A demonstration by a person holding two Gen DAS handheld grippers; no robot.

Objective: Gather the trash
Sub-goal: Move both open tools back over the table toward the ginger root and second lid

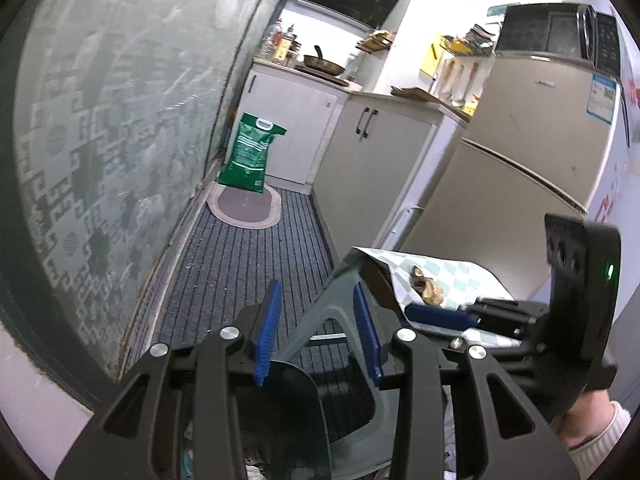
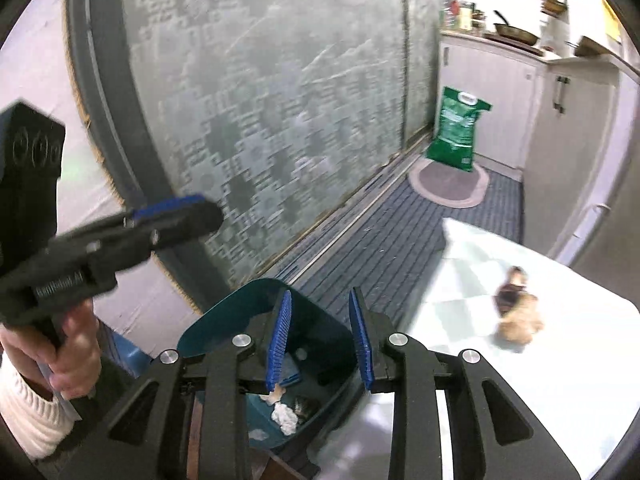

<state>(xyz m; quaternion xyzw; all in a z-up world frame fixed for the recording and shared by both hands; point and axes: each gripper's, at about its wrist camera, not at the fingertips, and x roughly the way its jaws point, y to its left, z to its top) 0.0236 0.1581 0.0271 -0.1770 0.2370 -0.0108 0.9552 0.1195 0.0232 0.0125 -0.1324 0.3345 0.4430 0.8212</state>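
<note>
A trash bin (image 2: 280, 364) stands on the floor just beside the near corner of a cloth-covered table (image 2: 540, 360). Inside the bin lie crumpled tissue (image 2: 285, 416) and other scraps. On the table, toward its far side, rests one piece of food waste (image 2: 516, 312), possibly a peel; the view is blurred. A patterned glass sliding door (image 1: 120, 128) runs along the left. At the far end, a rice bag (image 1: 250, 154) stands on an oval mat (image 1: 244, 208), against the kitchen cabinets (image 1: 360, 148). A refrigerator (image 1: 532, 136) stands behind the table.
</note>
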